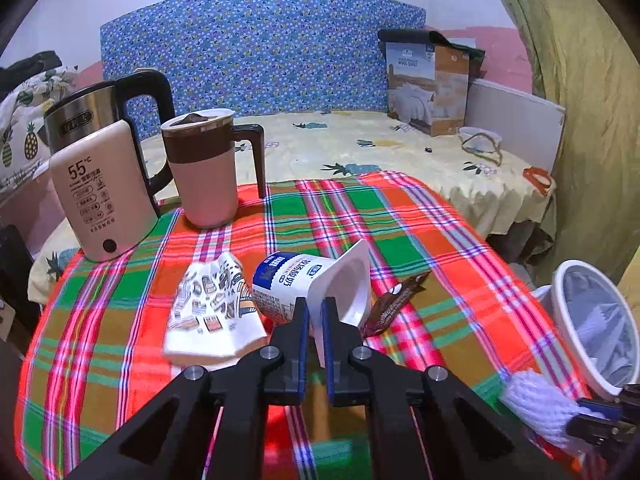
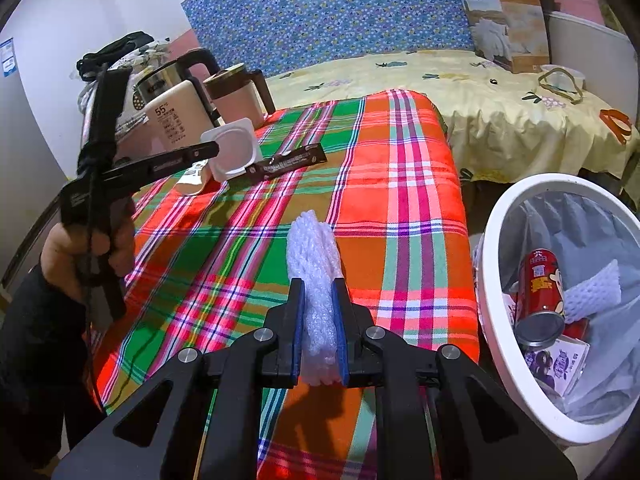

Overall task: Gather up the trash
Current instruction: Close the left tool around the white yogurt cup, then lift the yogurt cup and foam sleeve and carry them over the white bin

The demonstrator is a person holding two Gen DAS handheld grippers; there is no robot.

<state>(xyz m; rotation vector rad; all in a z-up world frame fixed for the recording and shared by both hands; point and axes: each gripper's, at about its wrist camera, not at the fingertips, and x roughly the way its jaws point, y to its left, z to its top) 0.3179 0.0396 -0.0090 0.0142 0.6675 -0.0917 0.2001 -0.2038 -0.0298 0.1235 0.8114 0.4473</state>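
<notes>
White yogurt cup [image 1: 312,284] pinched; foam net [image 2: 316,280] clamped.

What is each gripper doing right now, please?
Left gripper: closed on the yogurt cup rim.
Right gripper: closed on the white foam net.

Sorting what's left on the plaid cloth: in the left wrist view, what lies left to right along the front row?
Crumpled printed paper → yogurt cup, its rim in the left gripper → brown wrapper → white bin.

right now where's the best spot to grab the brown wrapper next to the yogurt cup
Take the brown wrapper across its narrow width near the free end away from the yogurt cup, coming from above. It lies flat and long on the plaid cloth; its other end sits against the cup's rim.
</notes>
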